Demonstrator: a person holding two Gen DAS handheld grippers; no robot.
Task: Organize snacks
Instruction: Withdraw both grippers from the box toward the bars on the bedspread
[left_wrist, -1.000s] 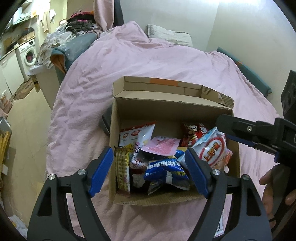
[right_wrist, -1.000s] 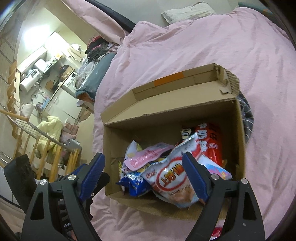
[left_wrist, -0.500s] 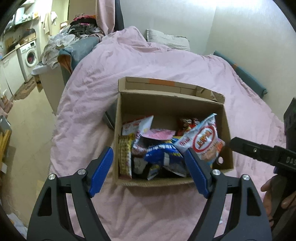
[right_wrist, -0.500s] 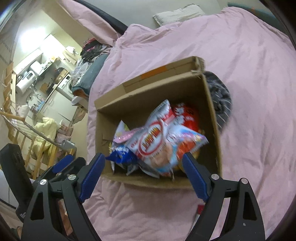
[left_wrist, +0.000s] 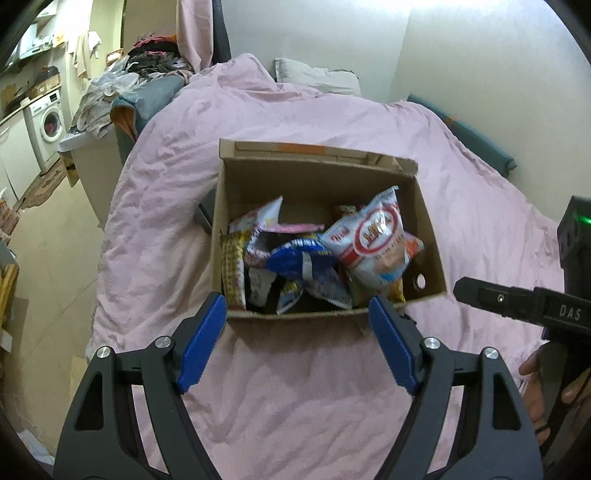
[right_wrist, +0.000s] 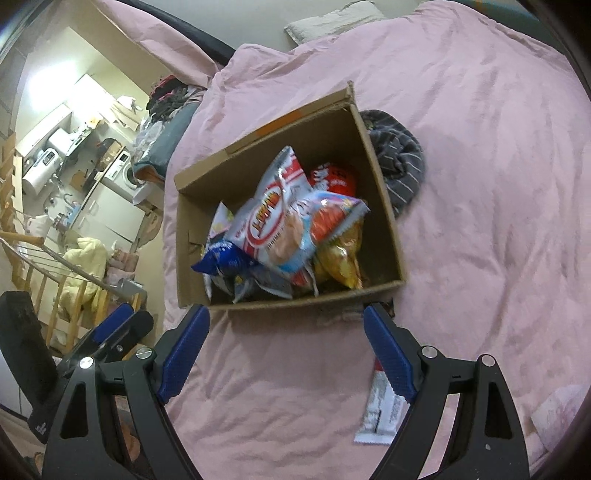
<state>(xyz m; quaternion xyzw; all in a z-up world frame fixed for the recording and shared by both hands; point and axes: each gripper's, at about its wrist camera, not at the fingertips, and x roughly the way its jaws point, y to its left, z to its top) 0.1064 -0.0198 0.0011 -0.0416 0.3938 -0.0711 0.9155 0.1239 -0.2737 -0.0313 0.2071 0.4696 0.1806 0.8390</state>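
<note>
An open cardboard box (left_wrist: 430, 236) (right_wrist: 384, 206) sits on a pink bedcover and holds several snack bags. A white-and-red bag (left_wrist: 373, 240) (right_wrist: 273, 221) lies on top, with a blue bag (left_wrist: 299, 258) (right_wrist: 221, 258) beside it and a gold bag (right_wrist: 340, 258) at the right. My left gripper (left_wrist: 297, 332) hangs open just short of the box's near wall, nothing between its fingers. My right gripper (right_wrist: 286, 334) is also open and empty, in front of the box. A white-and-red snack packet (right_wrist: 380, 410) lies on the cover under the right gripper's right finger.
A grey striped cloth (right_wrist: 400, 162) lies against the box's far right side. A pillow (left_wrist: 314, 75) lies at the head of the bed, a wall runs along the right. Left of the bed are a laundry pile (left_wrist: 125, 81) and a washing machine (left_wrist: 46, 127).
Both grippers have drawn back from over the box, which now sits farther ahead. The white-and-red bag now lies in the box on top of the others. Both stay open.
</note>
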